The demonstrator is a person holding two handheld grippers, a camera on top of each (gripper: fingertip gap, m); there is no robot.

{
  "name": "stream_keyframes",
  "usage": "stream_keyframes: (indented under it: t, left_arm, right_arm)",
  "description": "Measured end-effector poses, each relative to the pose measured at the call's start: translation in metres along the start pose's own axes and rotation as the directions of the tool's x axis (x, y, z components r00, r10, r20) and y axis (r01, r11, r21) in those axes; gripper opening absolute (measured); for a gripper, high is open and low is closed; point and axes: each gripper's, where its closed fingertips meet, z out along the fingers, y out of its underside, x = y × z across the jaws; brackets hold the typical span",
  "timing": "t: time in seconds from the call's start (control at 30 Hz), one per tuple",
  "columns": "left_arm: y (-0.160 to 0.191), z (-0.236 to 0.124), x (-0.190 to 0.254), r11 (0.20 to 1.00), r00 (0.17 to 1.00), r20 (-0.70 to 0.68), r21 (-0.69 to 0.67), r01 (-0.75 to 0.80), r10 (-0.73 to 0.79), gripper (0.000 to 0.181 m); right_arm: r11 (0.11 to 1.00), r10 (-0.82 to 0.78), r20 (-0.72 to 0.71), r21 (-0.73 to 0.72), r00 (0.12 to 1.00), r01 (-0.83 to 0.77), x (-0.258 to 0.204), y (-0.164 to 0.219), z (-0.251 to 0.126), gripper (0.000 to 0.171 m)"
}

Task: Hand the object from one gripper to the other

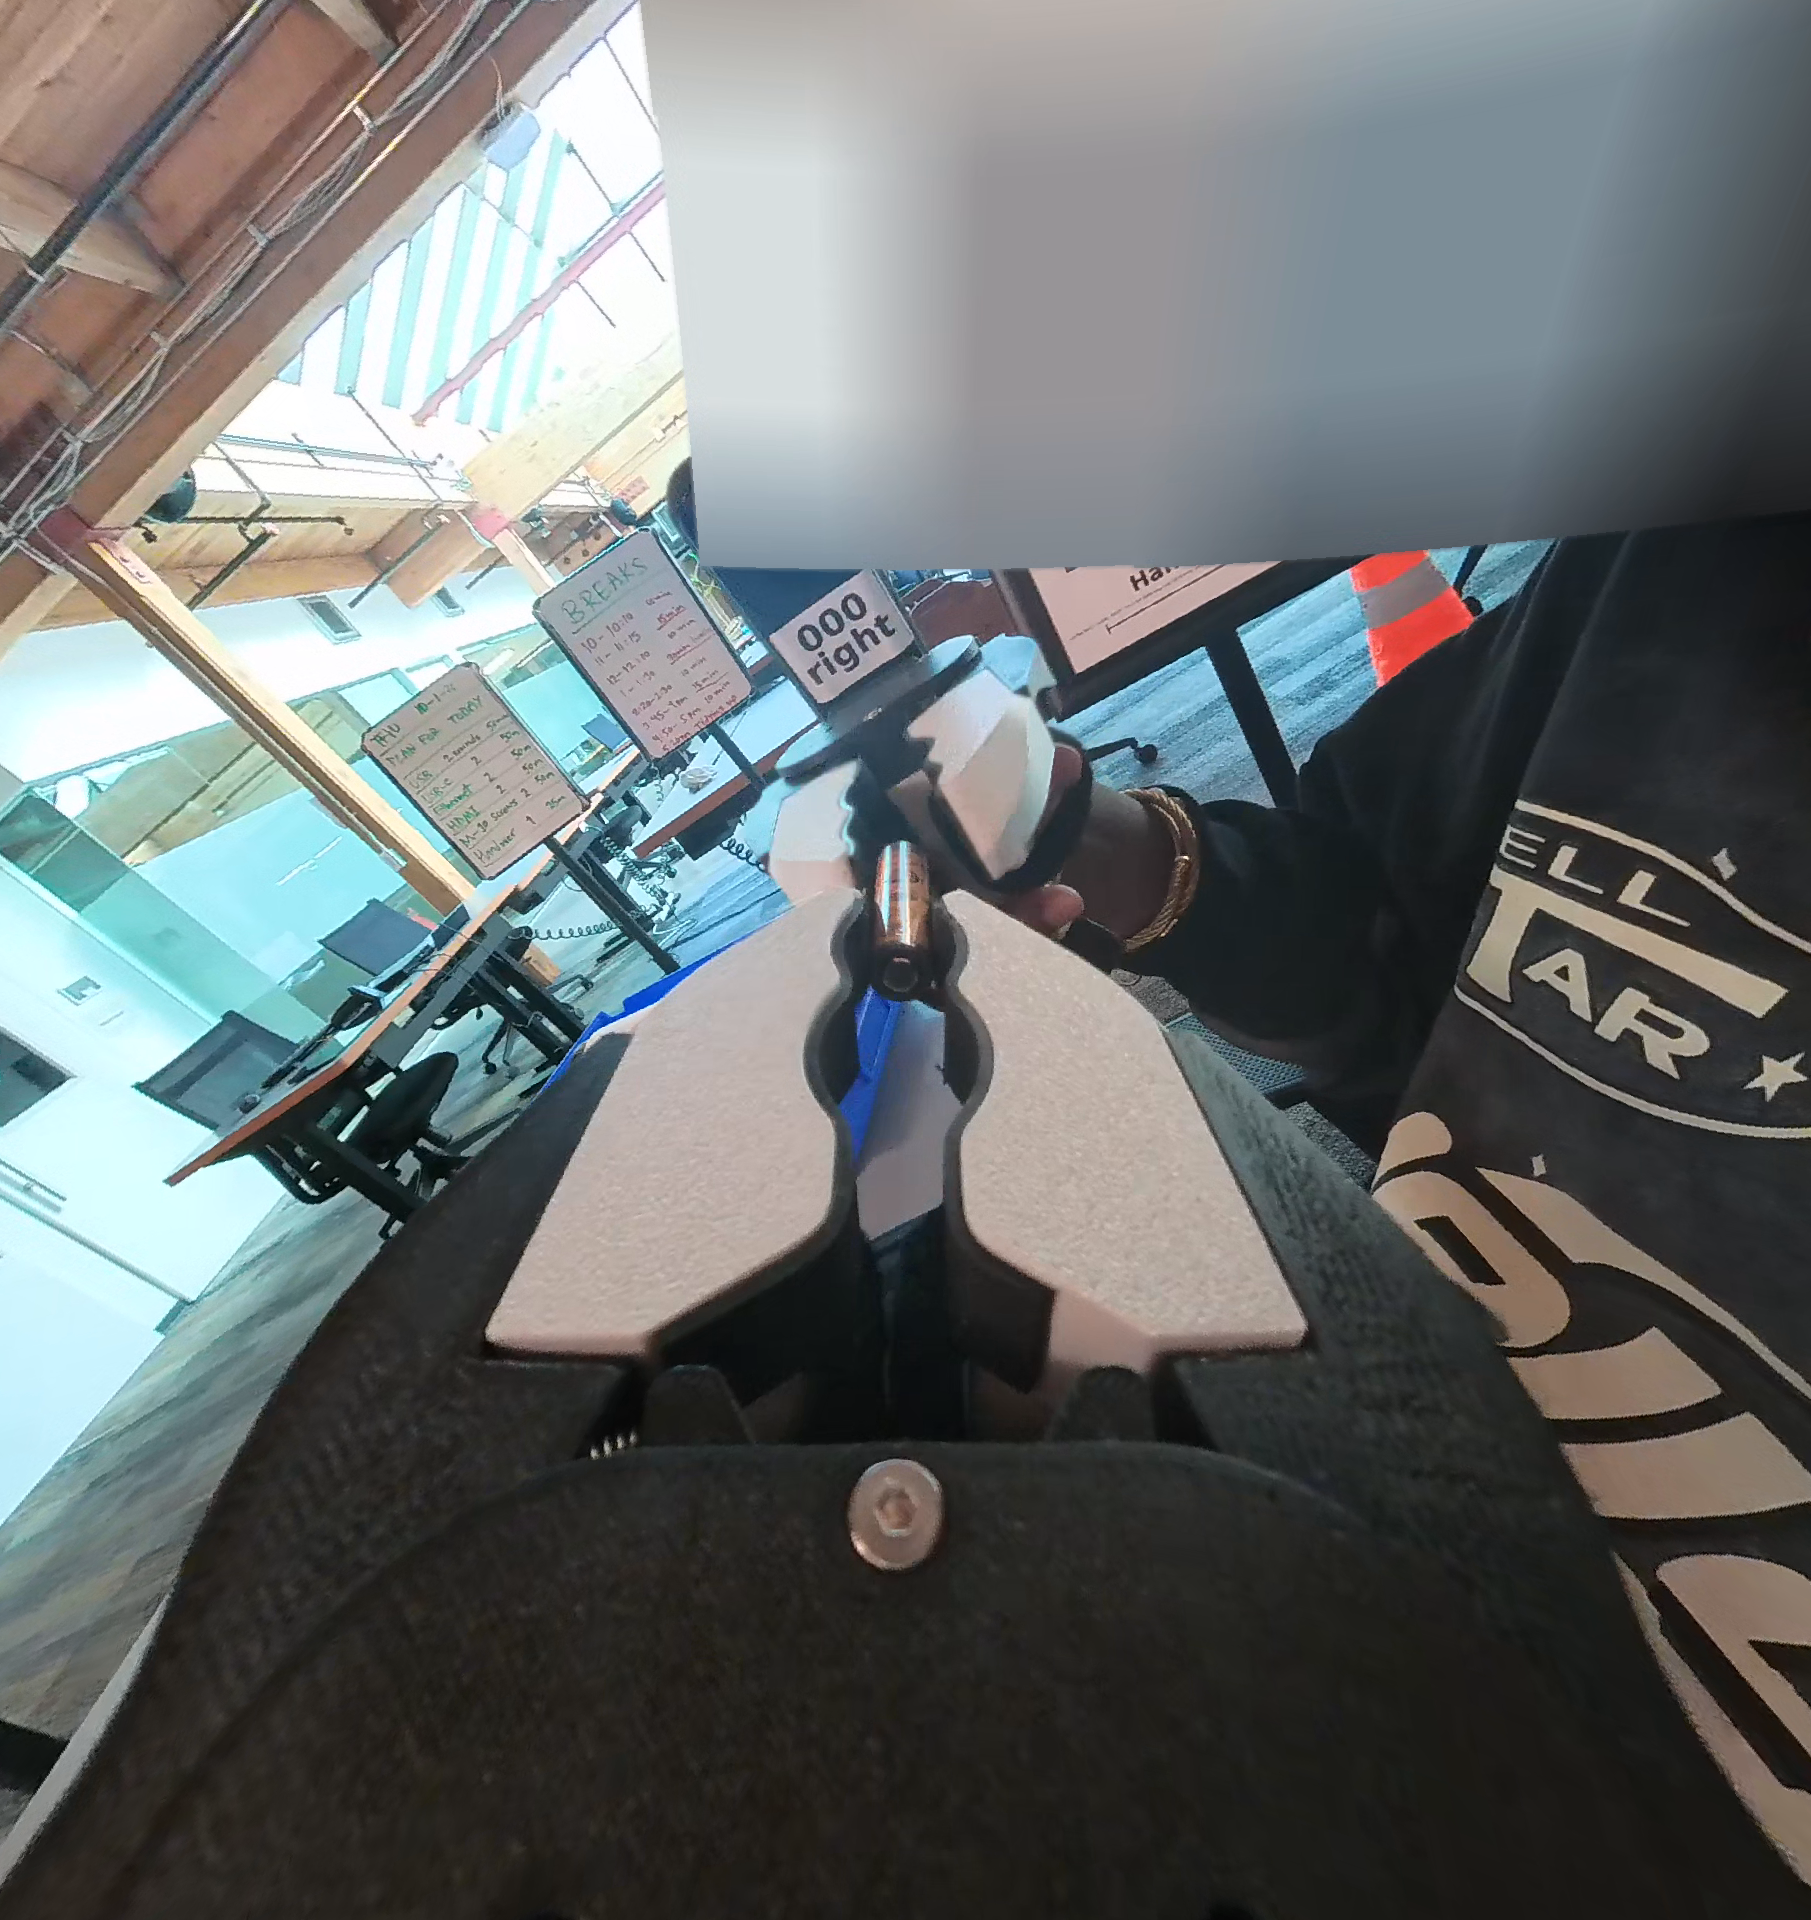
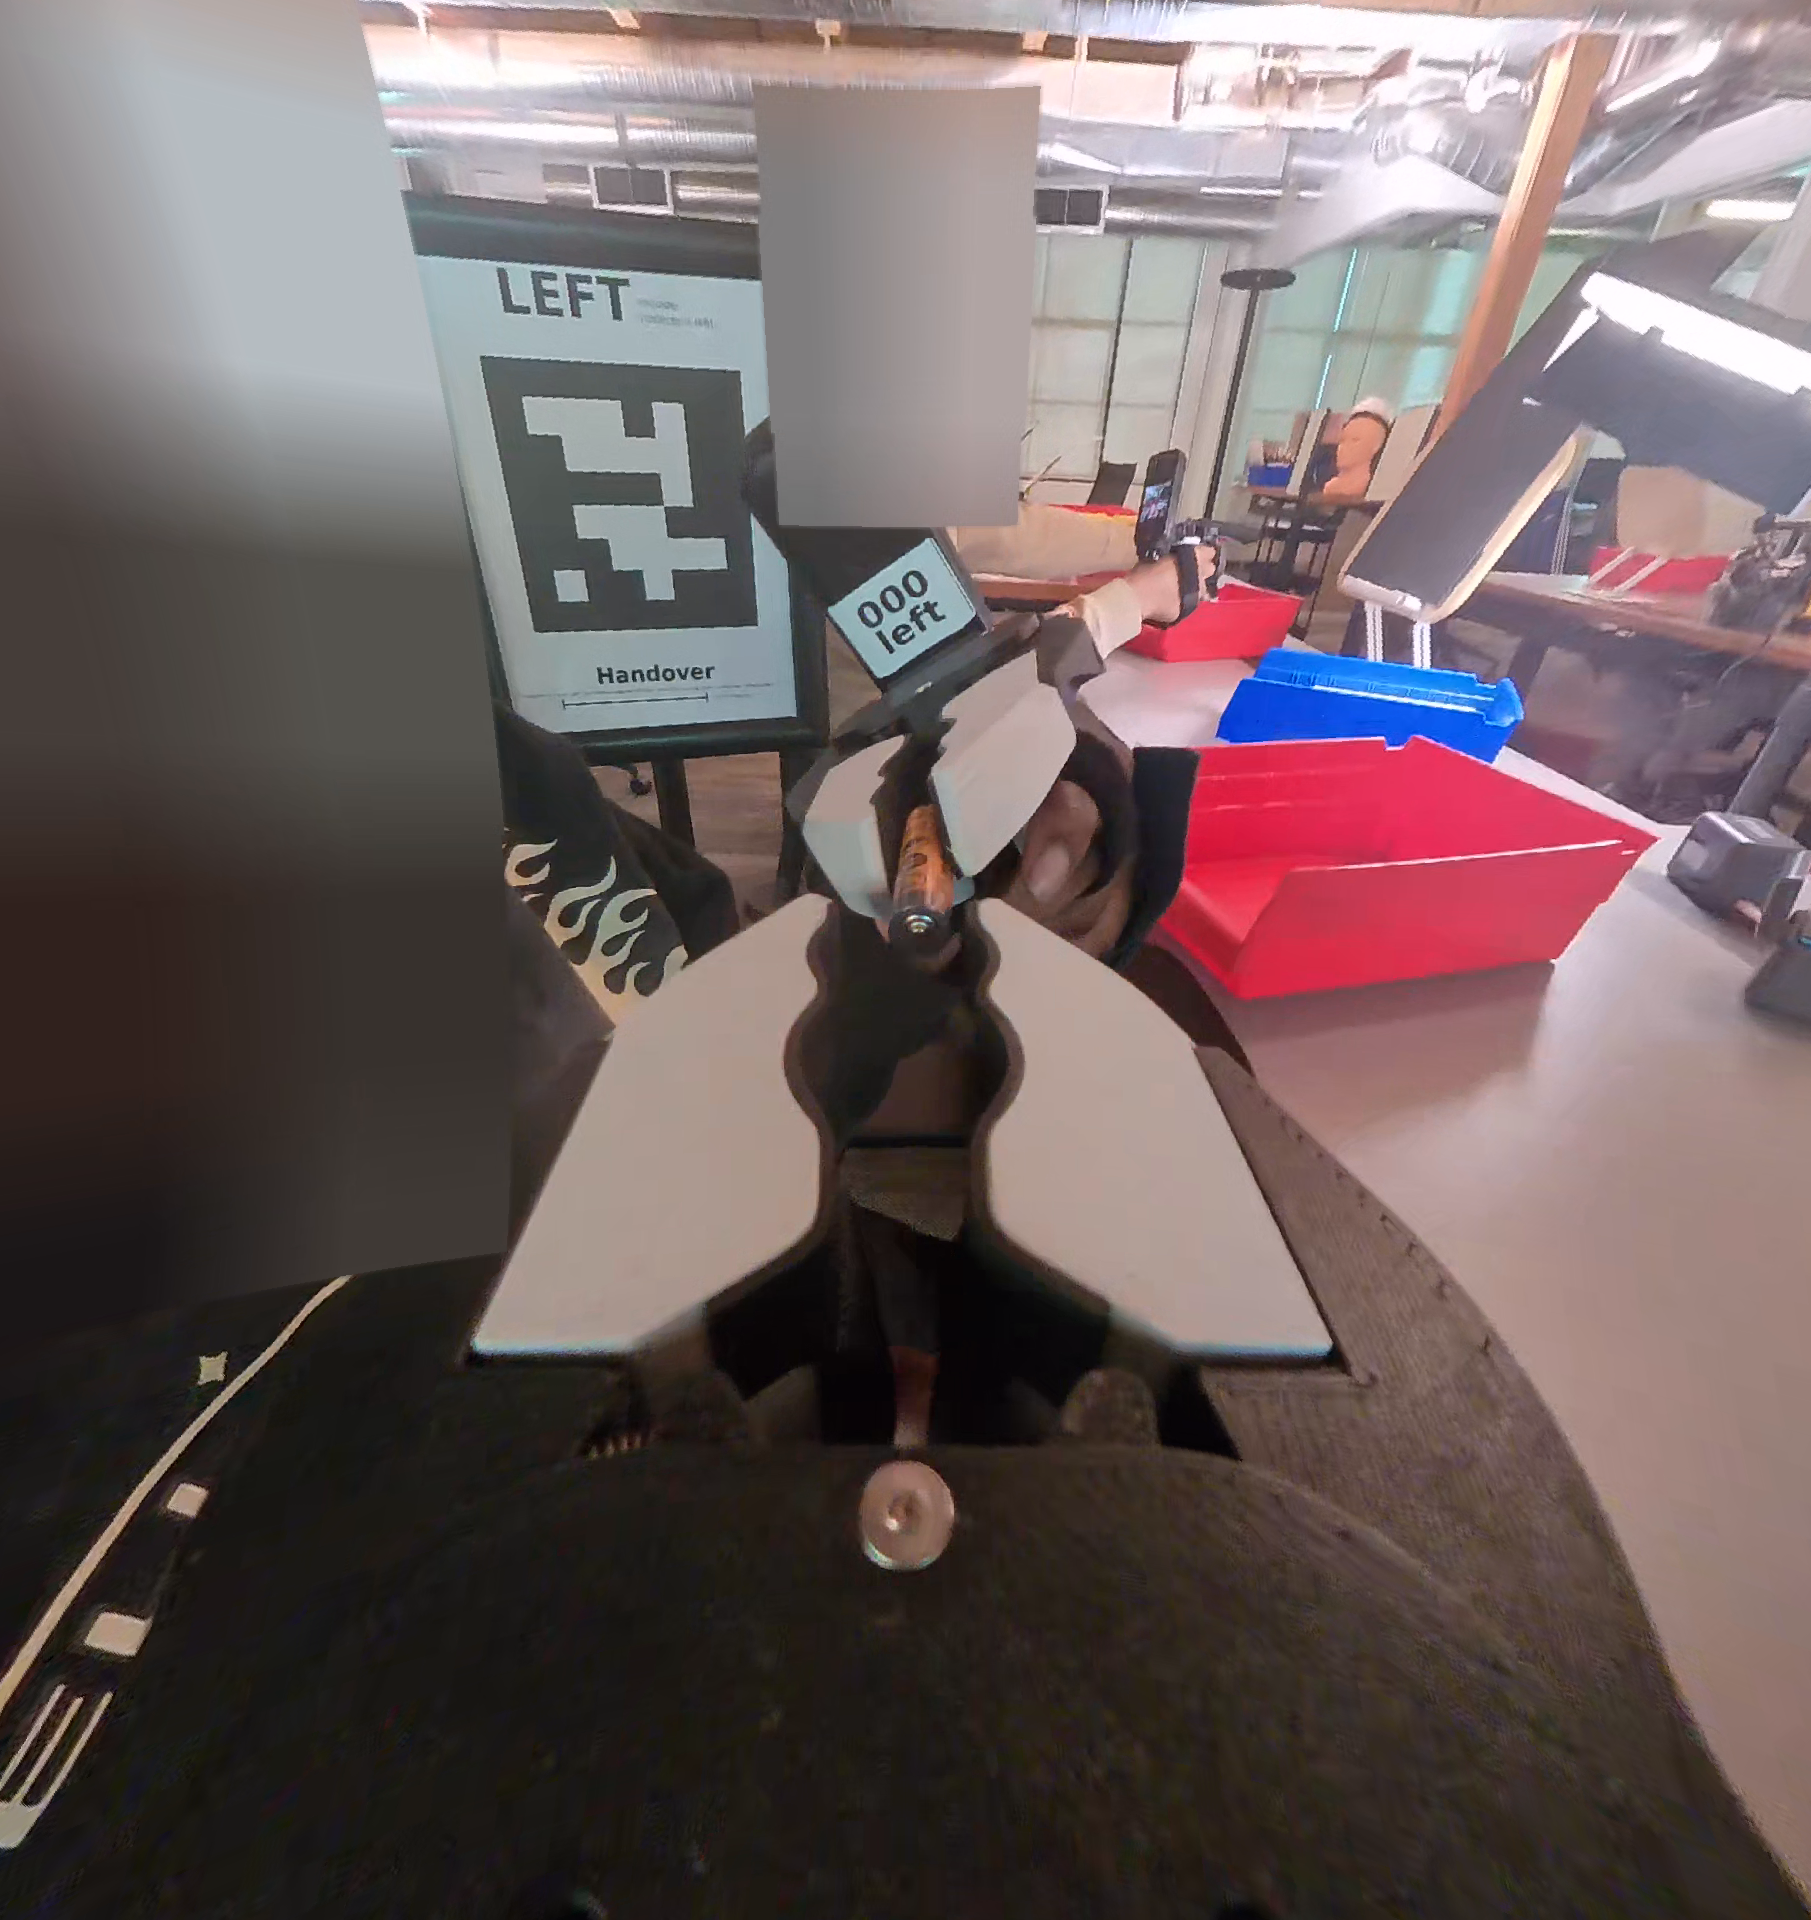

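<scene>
The counter (image 2: 1503, 1143) is carrying the red bin (image 2: 1400, 862), which is serving here as the reference landmark. Both tools are being held in the air, left of the red bin and above its rim, facing tip to tip so that one item can bridge them.

The left tongs (image 1: 896, 920) are closing almost fully and clamping the battery (image 1: 898, 904) in the notch near their tips, leaving the far end exposed for the receiver.

The right tongs (image 2: 901, 920) are standing partly open and bracketing that exposed end. Contact with the pads probably is not occurring yet, though the view is too poor to confirm.

The battery is therefore sitting left of the red bin, clear of the counter, and carried by the left tongs.
</scene>
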Motion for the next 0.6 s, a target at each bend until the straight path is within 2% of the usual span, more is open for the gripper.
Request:
stream_keyframes:
  t: [0.03, 0.07, 0.2, 0.33, 0.47, 0.6]
  left_arm:
    - [0.0004, 0.0001, 0.0004, 1.0, 1.0, -0.003, -0.002, -0.002, 0.002, 0.011]
    - [0.0002, 0.0003, 0.0009, 1.0, 1.0, -0.004, -0.001, -0.004, 0.004, 0.011]
    - [0.0021, -0.0006, -0.001, 1.0, 1.0, 0.005, -0.013, 0.003, -0.003, 0.011]
    - [0.0037, -0.0008, -0.0024, 0.998, 0.998, -0.001, -0.008, 0.066, -0.066, 0.011]
    - [0.0026, -0.0006, -0.0027, 0.994, 0.994, -0.014, 0.009, 0.108, -0.108, 0.012]
    - [0.0031, -0.0005, -0.0022, 0.993, 0.993, -0.018, 0.006, 0.114, -0.114, 0.013]
  right_arm:
    - [1.0, -0.001, -0.002, -0.002, 1.0, 0.001, 0.0002, 0.0003, 0.0003, 0.018]
    - [1.0, -0.003, -0.014, 0.0, 1.0, 0.003, 0.0017, 0.0001, 0.0003, 0.013]
    - [0.998, -0.058, -0.038, -0.01, 0.998, 0.057, 0.0047, 0.0009, 0.0003, 0.011]
    - [0.959, -0.282, -0.103, -0.046, 0.954, 0.278, 0.0079, 0.0014, 0.0, 0.01]
    - [0.863, -0.505, -0.151, -0.086, 0.85, 0.497, 0.0071, 0.0001, -0.0011, 0.011]
    - [0.755, -0.655, -0.178, -0.136, 0.734, 0.641, 0.0068, 0.0009, -0.0014, 0.011]
